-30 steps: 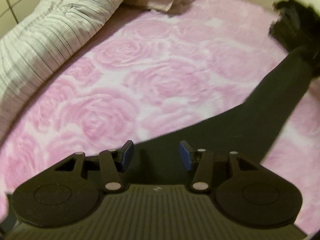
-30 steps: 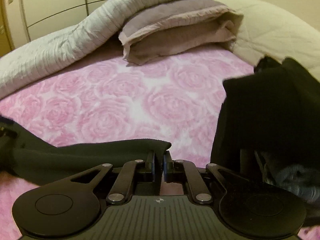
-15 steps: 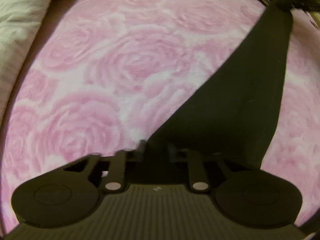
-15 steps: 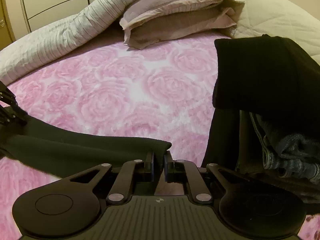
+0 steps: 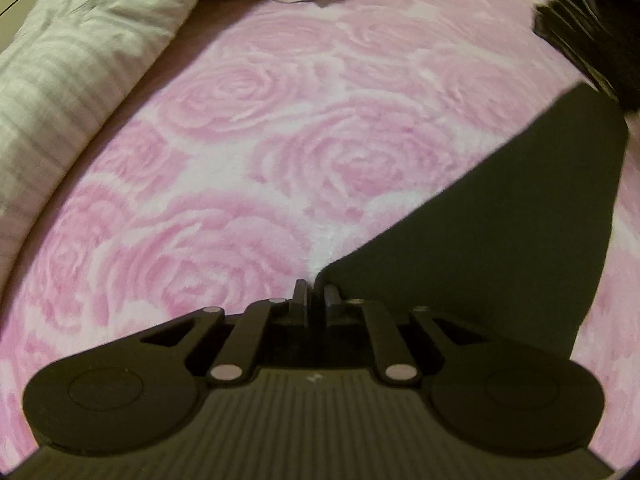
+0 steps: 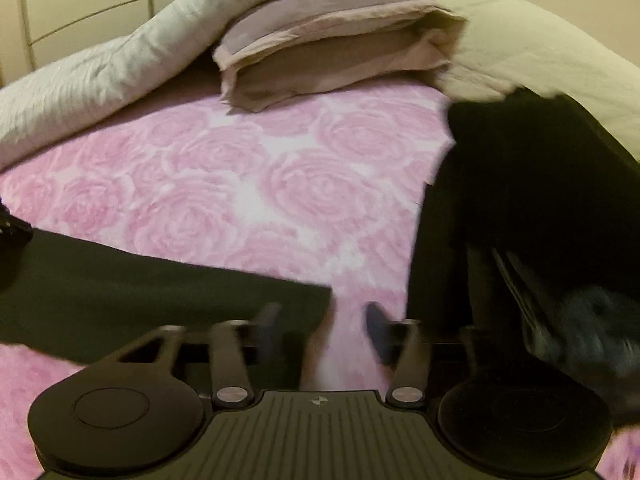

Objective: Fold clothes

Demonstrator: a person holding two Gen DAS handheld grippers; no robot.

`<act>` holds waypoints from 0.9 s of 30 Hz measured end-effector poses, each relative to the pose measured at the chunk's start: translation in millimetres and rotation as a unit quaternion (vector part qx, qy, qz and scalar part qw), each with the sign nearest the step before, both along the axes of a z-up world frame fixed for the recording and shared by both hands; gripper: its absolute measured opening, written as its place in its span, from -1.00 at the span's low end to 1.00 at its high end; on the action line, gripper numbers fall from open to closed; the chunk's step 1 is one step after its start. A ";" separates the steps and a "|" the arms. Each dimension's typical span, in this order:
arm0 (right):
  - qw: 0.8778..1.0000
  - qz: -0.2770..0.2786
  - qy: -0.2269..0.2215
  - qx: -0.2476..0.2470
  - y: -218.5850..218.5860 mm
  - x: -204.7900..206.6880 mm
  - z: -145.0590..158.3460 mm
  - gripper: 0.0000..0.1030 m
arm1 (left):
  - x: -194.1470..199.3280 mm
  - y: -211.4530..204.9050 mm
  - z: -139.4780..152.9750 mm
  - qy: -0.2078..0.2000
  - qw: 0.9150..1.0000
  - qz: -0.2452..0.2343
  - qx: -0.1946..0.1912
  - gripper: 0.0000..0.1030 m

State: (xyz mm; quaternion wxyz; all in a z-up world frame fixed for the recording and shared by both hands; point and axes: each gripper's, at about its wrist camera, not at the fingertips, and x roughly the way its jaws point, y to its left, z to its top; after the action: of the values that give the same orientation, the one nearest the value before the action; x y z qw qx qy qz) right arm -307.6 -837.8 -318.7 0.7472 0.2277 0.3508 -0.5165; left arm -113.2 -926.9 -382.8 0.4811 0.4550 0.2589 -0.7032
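Closed tight on a corner of the dark cloth (image 5: 500,240): left gripper (image 5: 316,300), low in the centre of the left wrist frame, cloth spreading from the fingertips up toward the right edge. Spread apart with bare blanket showing between: right gripper (image 6: 324,320), low centre of the right wrist frame, holding nothing, left finger (image 6: 268,320) overlapping the end of the cloth, contact impossible to judge through the blur. Same dark cloth (image 6: 140,288) stretched as a band from the left edge of that frame to just left of centre, lying on the pink rose blanket (image 6: 240,200). Heap of dark clothes (image 6: 540,208) on the right side. Stacked pillows (image 6: 328,48) at upper centre, pale striped quilt (image 6: 100,80) at upper left, cream quilt (image 6: 540,48) at upper right.
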 end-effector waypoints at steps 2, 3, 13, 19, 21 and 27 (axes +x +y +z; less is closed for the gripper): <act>1.000 -0.010 -0.013 0.027 7.9 -9.3 -4.4 0.11 | -2.0 2.6 4.1 -0.001 1.000 0.006 -0.011 -0.76; 0.999 -0.013 -0.021 0.044 10.8 -13.4 -8.1 0.12 | -3.3 4.1 7.0 -0.003 1.000 0.007 -0.018 -0.67; 0.990 -0.013 -0.099 0.098 -7.2 -22.4 -36.6 -0.08 | -23.4 82.3 42.7 0.013 0.998 -0.012 -0.054 -0.58; 0.984 -0.009 -0.110 0.137 -25.1 -29.6 -14.0 -0.93 | -71.9 140.7 26.6 -0.009 0.989 -0.139 -0.042 -0.58; 0.986 -0.015 -0.089 0.140 -29.5 -27.8 2.1 -1.00 | -91.7 147.7 17.1 -0.006 0.983 -0.179 -0.030 -0.57; 0.990 -0.051 -0.042 0.122 -34.5 -23.0 9.4 -1.00 | -126.3 138.9 -5.8 0.021 0.981 -0.193 -0.004 -0.47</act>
State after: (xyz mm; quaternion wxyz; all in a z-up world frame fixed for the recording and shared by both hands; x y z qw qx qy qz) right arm -330.5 -872.3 -309.3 0.7008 0.3557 0.3676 -0.4972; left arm -239.5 -788.0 -388.6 0.3330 0.4798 0.1736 -0.7929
